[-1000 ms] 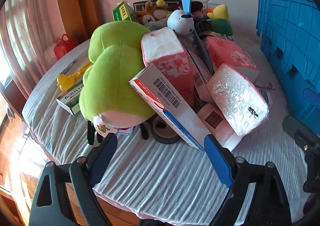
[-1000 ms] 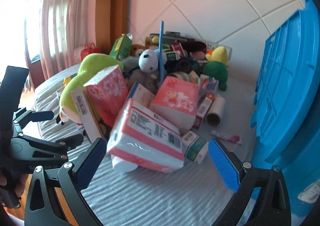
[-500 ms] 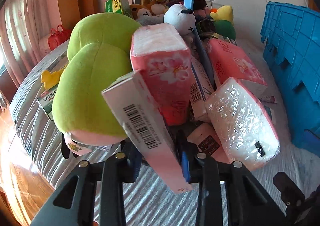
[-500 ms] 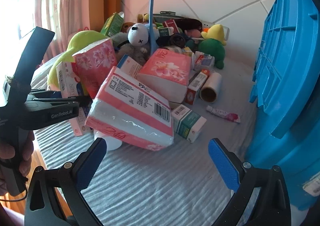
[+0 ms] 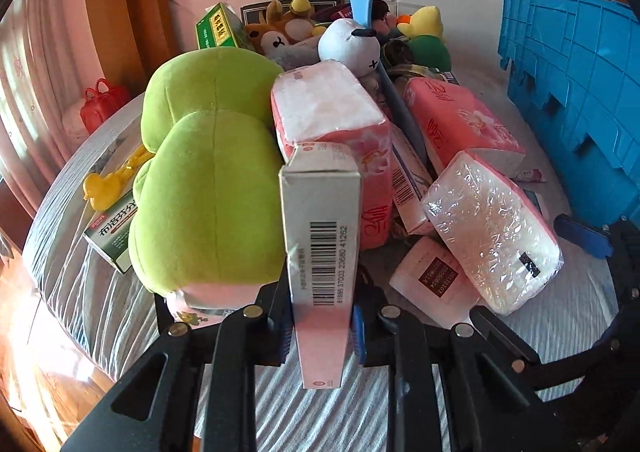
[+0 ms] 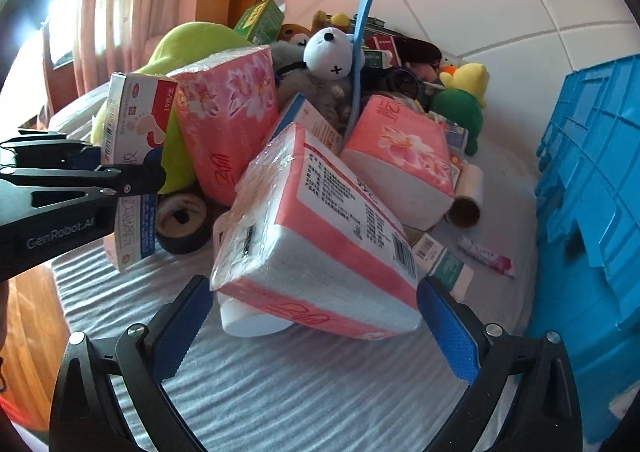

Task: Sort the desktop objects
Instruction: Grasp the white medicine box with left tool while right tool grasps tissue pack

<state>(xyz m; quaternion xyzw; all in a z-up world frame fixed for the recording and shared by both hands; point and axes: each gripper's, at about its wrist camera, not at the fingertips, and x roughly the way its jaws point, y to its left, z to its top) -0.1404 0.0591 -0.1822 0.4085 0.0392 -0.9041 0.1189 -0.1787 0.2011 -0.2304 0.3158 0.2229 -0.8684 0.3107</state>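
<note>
Left gripper (image 5: pixel 320 326) pinches a box (image 5: pixel 322 236) tight, near the green toy (image 5: pixel 208 192) on the counter (image 5: pixel 280 420). Right gripper (image 6: pixel 316 326) is spread wide around a tissue pack (image 6: pixel 320 236), not touching it.

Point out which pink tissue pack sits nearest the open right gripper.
The clear-wrapped tissue pack with the printed label, lying tilted right between the right gripper fingers; the two flowered packs sit farther back.

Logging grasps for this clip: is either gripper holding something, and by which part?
The left gripper is shut on the long white carton, clamped across its narrow sides near the lower end. The right gripper is open, holding nothing.
</note>
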